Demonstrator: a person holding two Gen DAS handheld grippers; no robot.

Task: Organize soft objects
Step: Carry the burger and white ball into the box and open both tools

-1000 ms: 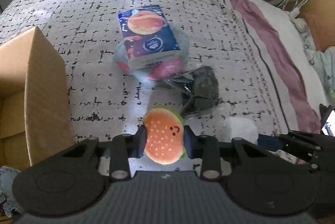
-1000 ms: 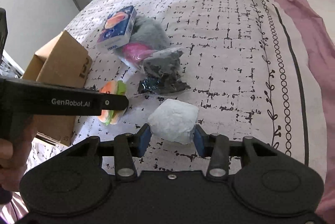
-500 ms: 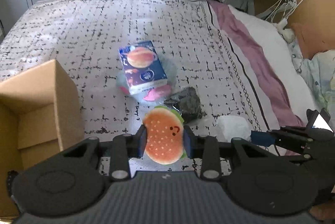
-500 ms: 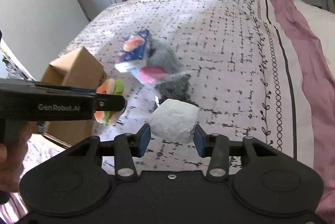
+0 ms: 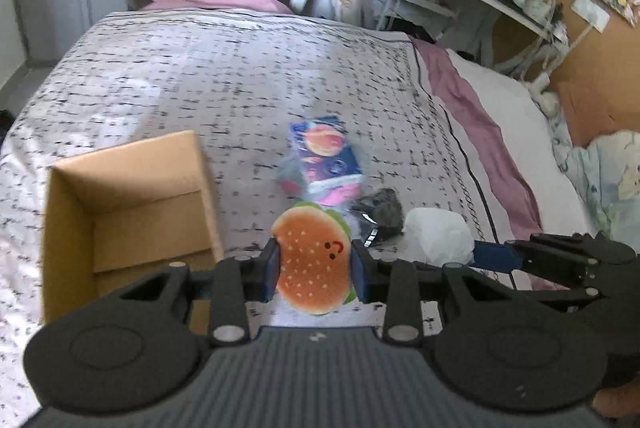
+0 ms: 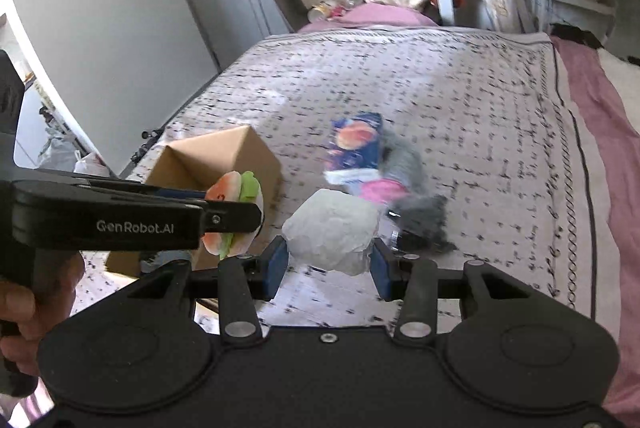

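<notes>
The left gripper (image 5: 314,270) clamps a burger plush (image 5: 312,264); the right gripper (image 6: 329,260) pinches a white bundle (image 6: 332,236). The cardboard box (image 5: 120,211) sits at ten o'clock. Both are squashy, so either may slip out before reaching it.

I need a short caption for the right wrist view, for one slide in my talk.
Right gripper holds a white soft bundle above the bed; left gripper carries a burger plush near the cardboard box.
</notes>
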